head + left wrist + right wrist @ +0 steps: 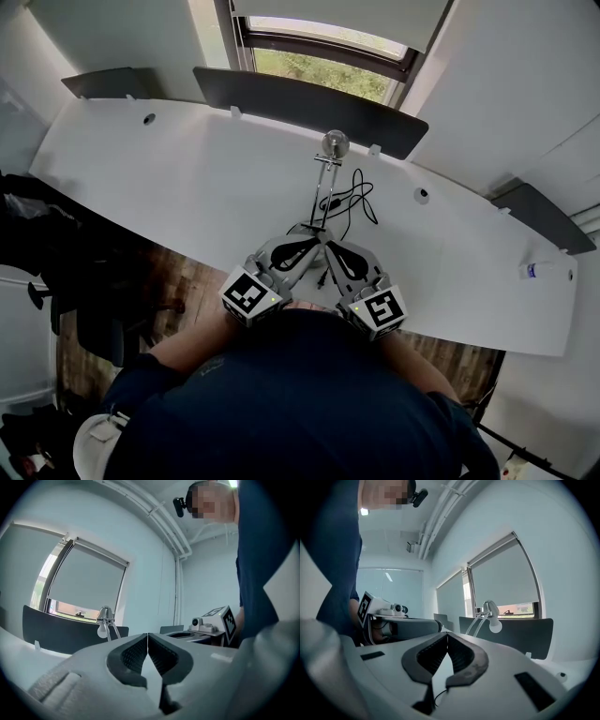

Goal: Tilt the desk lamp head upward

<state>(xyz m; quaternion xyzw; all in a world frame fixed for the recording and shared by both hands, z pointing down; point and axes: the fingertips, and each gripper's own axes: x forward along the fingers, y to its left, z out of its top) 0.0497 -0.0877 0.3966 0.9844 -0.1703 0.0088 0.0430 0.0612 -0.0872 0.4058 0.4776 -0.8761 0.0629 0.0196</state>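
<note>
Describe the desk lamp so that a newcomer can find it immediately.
Start at the long white desk under the window. Near its middle, before the dark panel, stands the desk lamp. It alone rises on thin metal rods to a round shiny head, with a black cable beside it.

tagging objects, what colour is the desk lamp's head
Silver lamp head, white bulb; best in the right gripper view.

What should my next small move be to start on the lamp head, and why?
I'd probably open the right claw and ease it forward and up toward the lamp head. Both it and the left claw are shut on nothing, low near the front edge of the desk. The lamp head stands beyond them, untouched, with its bulb facing down.
</note>
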